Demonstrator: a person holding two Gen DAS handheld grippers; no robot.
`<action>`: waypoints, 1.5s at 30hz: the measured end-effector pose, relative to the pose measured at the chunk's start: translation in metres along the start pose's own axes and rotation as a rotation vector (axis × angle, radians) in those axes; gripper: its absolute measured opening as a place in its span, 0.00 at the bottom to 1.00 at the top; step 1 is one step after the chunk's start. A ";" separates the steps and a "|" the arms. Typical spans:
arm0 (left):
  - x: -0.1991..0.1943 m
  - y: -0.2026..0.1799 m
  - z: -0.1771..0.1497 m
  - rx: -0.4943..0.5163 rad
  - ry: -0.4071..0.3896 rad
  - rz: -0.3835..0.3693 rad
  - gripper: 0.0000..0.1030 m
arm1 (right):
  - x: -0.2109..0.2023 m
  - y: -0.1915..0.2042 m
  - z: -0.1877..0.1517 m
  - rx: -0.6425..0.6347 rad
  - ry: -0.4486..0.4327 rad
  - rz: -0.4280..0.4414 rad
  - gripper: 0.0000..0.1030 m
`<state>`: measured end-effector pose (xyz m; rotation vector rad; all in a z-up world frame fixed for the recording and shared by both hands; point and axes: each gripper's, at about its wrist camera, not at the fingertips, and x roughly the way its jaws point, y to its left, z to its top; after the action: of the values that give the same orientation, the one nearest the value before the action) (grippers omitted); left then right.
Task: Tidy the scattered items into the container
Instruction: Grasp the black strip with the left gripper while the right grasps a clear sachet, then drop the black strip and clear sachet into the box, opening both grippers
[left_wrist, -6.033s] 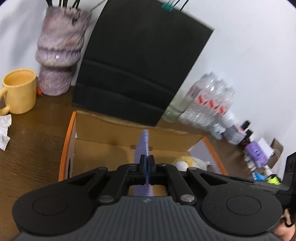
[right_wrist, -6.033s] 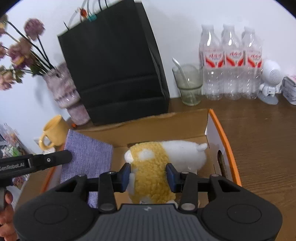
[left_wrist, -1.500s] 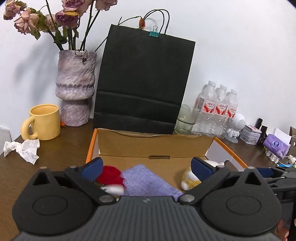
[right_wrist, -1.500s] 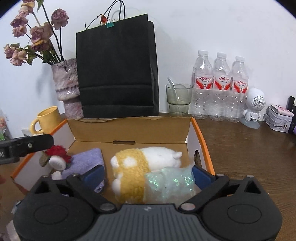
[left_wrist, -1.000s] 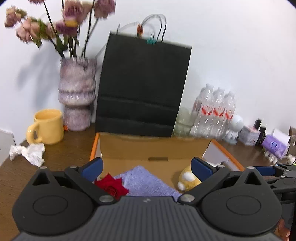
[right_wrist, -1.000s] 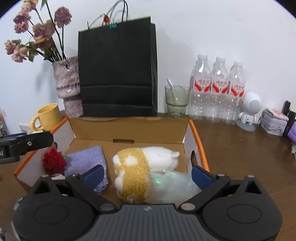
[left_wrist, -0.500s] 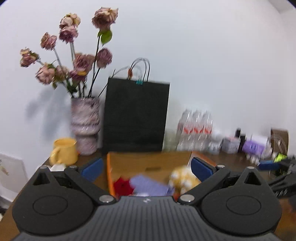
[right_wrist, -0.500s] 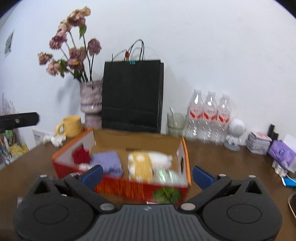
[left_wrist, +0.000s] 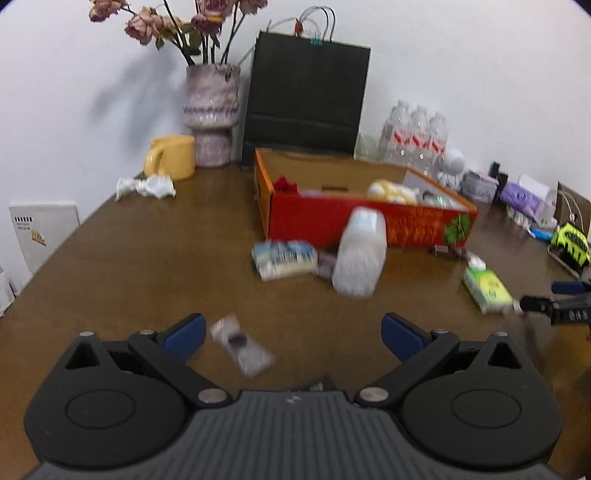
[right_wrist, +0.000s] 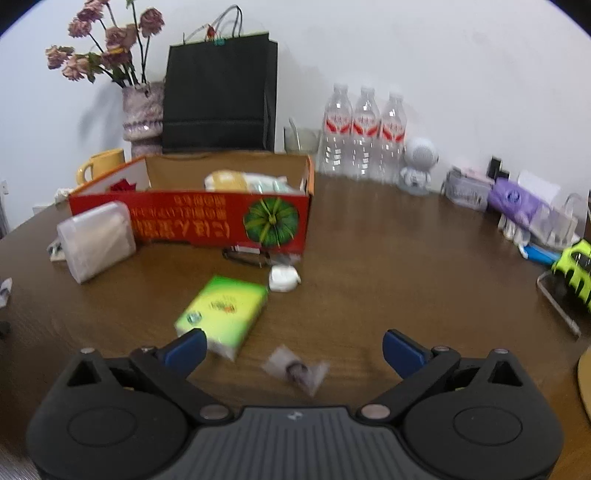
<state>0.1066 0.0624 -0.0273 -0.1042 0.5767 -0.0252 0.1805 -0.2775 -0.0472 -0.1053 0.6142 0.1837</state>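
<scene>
The red cardboard box (left_wrist: 369, 223) (right_wrist: 192, 221) stands mid-table and holds a red rose (left_wrist: 284, 184), a yellow plush (left_wrist: 391, 189) and other items. In front of it lie a translucent plastic tub (left_wrist: 360, 254) (right_wrist: 96, 240), a blue-white packet (left_wrist: 284, 257), a green tissue pack (left_wrist: 487, 290) (right_wrist: 225, 310), a white earbud case (right_wrist: 282, 278) and small clear sachets (left_wrist: 242, 345) (right_wrist: 297, 369). My left gripper (left_wrist: 291, 336) hangs open over one sachet. My right gripper (right_wrist: 291, 350) is open above the other sachet, beside the green pack. Both are empty.
Behind the box stand a black paper bag (right_wrist: 221, 96), a vase of dried roses (left_wrist: 212, 114), a yellow mug (left_wrist: 171, 157) and three water bottles (right_wrist: 364, 129). Crumpled tissue (left_wrist: 146, 186) lies at left. Small clutter and a green-black object (right_wrist: 574, 271) line the right edge.
Both grippers have pulled back from over the box to the near part of the table. The box is now seen from its red front, with scattered items in view.
</scene>
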 end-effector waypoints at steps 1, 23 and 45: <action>-0.002 -0.001 -0.004 0.006 0.007 0.000 1.00 | 0.002 -0.002 -0.002 0.005 0.008 0.005 0.93; 0.007 -0.014 -0.032 0.141 0.053 0.010 0.12 | -0.003 0.001 -0.018 -0.034 0.040 0.138 0.14; 0.005 -0.014 -0.024 0.066 0.000 0.013 0.04 | -0.029 0.017 -0.022 -0.023 -0.018 0.120 0.11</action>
<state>0.0971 0.0464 -0.0487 -0.0362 0.5764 -0.0315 0.1420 -0.2682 -0.0488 -0.0892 0.6013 0.3075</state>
